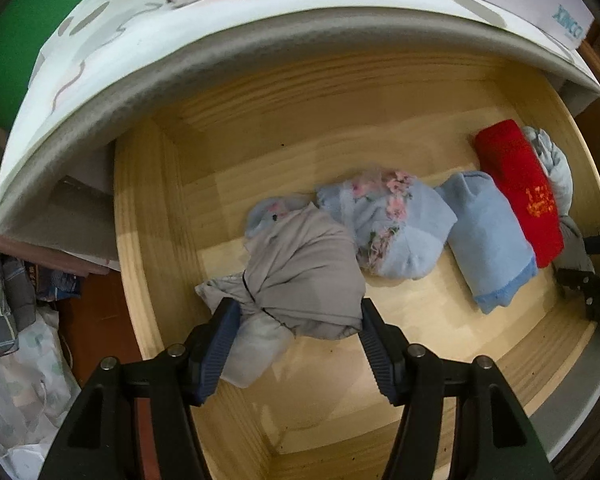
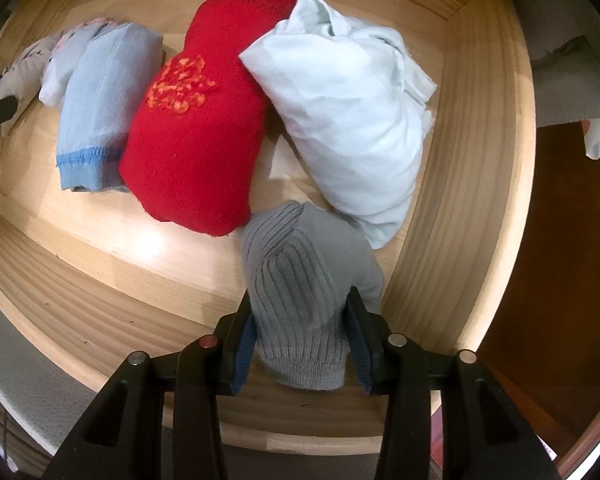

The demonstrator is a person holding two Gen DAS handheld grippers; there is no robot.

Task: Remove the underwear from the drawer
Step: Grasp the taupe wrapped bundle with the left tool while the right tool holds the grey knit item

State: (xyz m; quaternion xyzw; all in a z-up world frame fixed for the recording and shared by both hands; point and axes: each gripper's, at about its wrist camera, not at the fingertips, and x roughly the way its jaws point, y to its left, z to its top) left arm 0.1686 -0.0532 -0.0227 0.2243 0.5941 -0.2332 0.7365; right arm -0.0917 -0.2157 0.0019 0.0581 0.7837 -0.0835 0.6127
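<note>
Both tools down in the pale wooden drawer (image 1: 148,216)

Left tool (image 1: 296,316) grasping the grey knotted underwear bundle (image 1: 300,272), lying crosswise left of the red knitted roll (image 1: 516,188); bare boards behind. Right tool (image 2: 300,312) grasping a grey ribbed sock (image 2: 300,280) beside that roll.

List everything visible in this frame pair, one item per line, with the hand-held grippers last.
wooden drawer: 1, pale pine, open, holds all the bundles
grey-beige bundle: 1, far left
floral blue bundle: 1, next right
light blue roll: 1, darker cuff, beside red
red roll: 1, orange motif, middle
pale white-blue bundle: 1, right
ribbed grey roll: 1, front right
left hand-held gripper: straddles grey-beige bundle
right hand-held gripper: around ribbed grey roll
</note>
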